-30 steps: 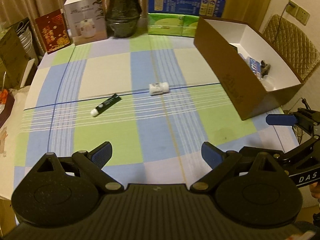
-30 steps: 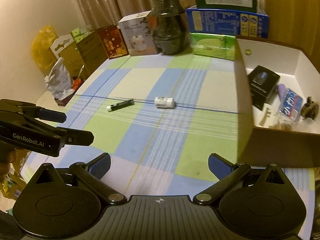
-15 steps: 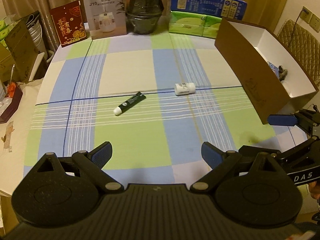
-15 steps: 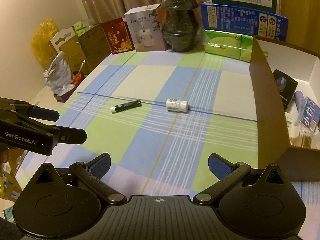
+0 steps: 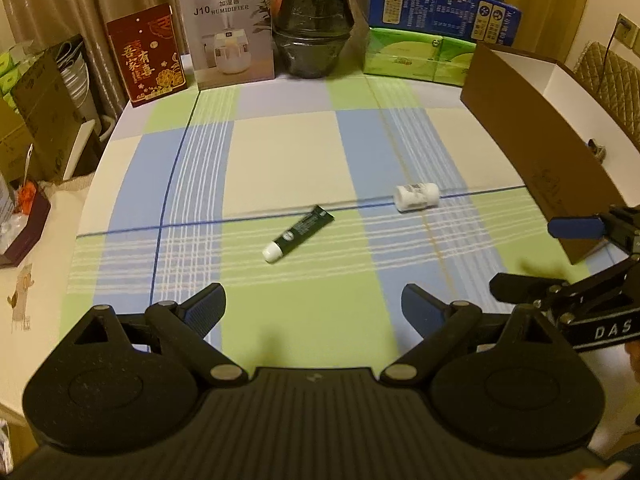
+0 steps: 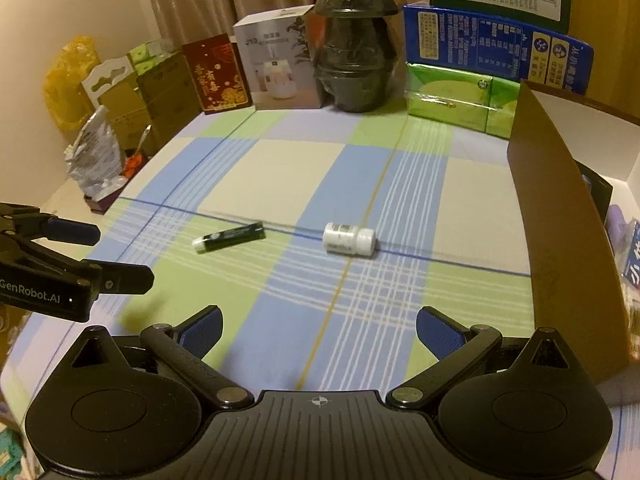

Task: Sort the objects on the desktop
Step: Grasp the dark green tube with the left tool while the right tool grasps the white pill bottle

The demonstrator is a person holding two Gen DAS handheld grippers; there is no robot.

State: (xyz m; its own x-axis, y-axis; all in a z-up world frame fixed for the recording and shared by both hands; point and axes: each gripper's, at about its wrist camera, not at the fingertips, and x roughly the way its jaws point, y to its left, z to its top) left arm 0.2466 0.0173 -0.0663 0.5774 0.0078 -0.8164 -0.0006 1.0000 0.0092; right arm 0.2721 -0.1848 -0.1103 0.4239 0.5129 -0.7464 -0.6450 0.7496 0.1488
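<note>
A dark green tube with a white cap lies on the checked tablecloth, and a small white bottle lies on its side to its right. My left gripper hovers open just short of the tube, nothing between its blue pads. My right gripper is open too, short of the bottle and empty. Each gripper shows at the edge of the other's view: the right one and the left one. A brown cardboard box with several items inside stands at the right.
Along the table's far edge stand a red box, a humidifier box, a dark wrapped pot, green tissue packs and a blue box. Cartons and bags crowd the floor at the left.
Both grippers have moved forward and lower over the table, so the tube and bottle appear nearer and larger. Both stayed open. The tube and bottle have not moved.
</note>
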